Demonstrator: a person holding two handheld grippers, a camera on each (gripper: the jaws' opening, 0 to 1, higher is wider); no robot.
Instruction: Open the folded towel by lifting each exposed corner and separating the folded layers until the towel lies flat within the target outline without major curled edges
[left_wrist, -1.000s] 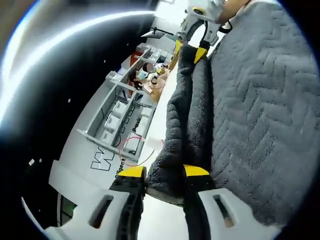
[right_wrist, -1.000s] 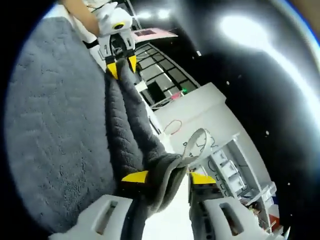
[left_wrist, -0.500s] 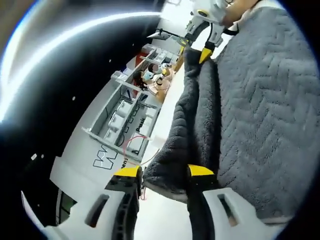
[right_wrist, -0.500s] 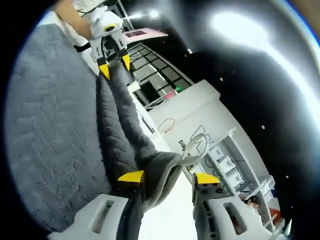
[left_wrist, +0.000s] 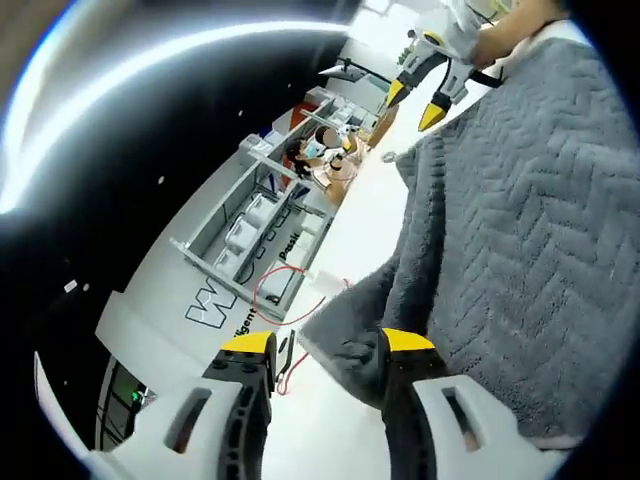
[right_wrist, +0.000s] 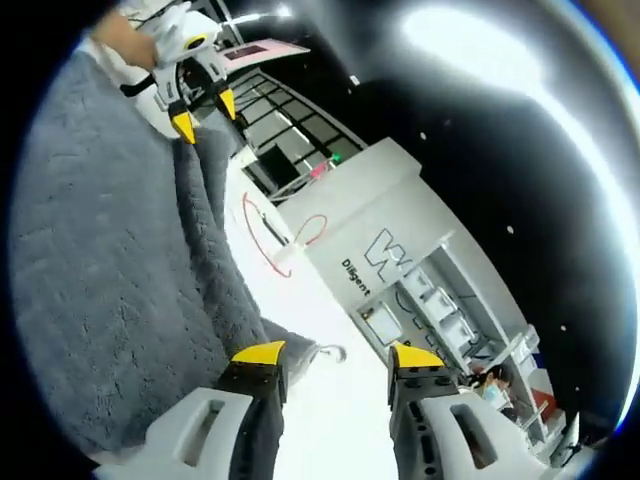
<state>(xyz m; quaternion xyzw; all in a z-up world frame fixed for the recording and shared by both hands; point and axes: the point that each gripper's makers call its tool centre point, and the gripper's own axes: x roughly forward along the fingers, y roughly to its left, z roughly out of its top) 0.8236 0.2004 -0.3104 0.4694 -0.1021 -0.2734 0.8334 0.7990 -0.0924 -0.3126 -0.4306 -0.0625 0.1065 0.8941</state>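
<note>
A lab: white lettered cabinets (right_wrist: 400, 270), parts shelving (left_wrist: 250, 225).

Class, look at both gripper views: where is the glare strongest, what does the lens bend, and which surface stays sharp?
Left gripper view: a bright streak arcs across the dark upper left, the shelf unit bows, and the grey towel shows a crisp herringbone weave. Right gripper view: a white glare blob at upper right, the white cabinet leans, the towel blurs slightly.

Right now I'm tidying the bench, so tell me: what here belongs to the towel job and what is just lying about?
Job:
towel
left gripper
right gripper

Lying about:
red cable
white cabinet
shelf unit
</note>
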